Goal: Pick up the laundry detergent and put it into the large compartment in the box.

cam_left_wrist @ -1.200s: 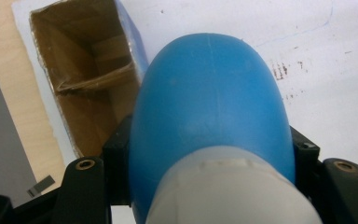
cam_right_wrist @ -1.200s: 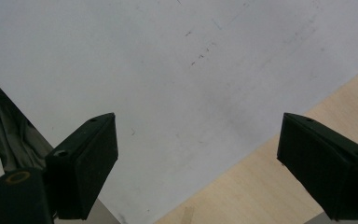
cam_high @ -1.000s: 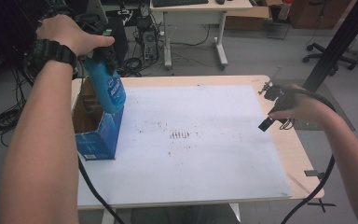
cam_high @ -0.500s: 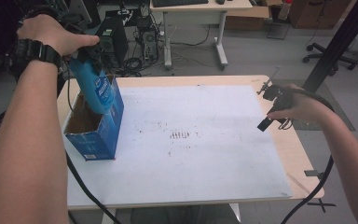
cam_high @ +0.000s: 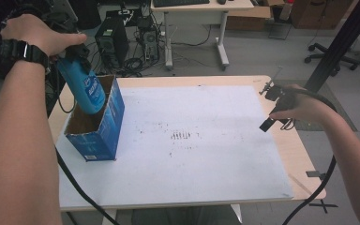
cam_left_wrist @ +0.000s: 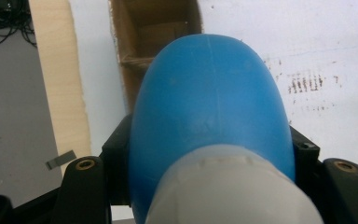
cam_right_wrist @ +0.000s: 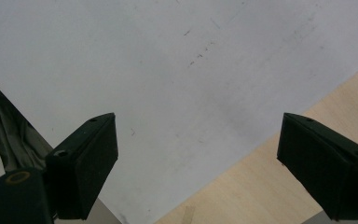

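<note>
My left gripper [cam_high: 77,61] is clenched on a blue bottle [cam_high: 83,89], both pads pressed against its sides just below the pale cap [cam_left_wrist: 233,186]. The bottle hangs tilted, its bottom end dipped into the open top of a blue cardboard box [cam_high: 104,133]. Looking along my left jaws, I see the brown inside of the box [cam_left_wrist: 154,32] straight beyond the bottle's rounded body [cam_left_wrist: 209,102]. The box stands upright near the left edge of the table [cam_high: 304,159], on the white sheet [cam_high: 206,159] that covers most of the top. My right gripper [cam_high: 274,105] hangs over the table's right edge, well apart from the box, its jaws spread wide with nothing between them.
</note>
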Motion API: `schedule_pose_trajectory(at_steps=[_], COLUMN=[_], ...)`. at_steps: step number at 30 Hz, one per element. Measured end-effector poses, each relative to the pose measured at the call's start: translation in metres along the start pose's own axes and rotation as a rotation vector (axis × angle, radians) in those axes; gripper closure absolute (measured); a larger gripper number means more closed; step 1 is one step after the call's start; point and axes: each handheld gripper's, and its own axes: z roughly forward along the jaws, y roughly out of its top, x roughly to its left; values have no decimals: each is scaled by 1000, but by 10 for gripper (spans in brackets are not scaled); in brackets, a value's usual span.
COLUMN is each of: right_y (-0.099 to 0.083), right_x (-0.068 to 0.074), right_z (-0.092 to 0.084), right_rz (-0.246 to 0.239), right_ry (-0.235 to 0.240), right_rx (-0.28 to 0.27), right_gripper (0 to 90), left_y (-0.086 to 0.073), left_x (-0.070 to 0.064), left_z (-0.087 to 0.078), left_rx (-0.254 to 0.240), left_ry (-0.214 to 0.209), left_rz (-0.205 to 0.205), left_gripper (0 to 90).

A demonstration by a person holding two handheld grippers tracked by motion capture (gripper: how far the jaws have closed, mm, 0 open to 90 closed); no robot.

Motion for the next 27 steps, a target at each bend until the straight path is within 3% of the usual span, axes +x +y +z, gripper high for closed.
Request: schedule_pose_trajectory(at_steps=[13,27], right_y=[-3,-3], right_x=[-1,-2], right_z=[-2,-1], right_rz=[7,9], right_ry=[-2,-2], right_rx=[1,3], right_gripper=[122,122], left_y=[-5,-7], left_x=[18,24], left_z=[7,11], left_rx=[5,20], left_ry=[4,3], left_rz=[-59,-67], left_gripper=[379,380])
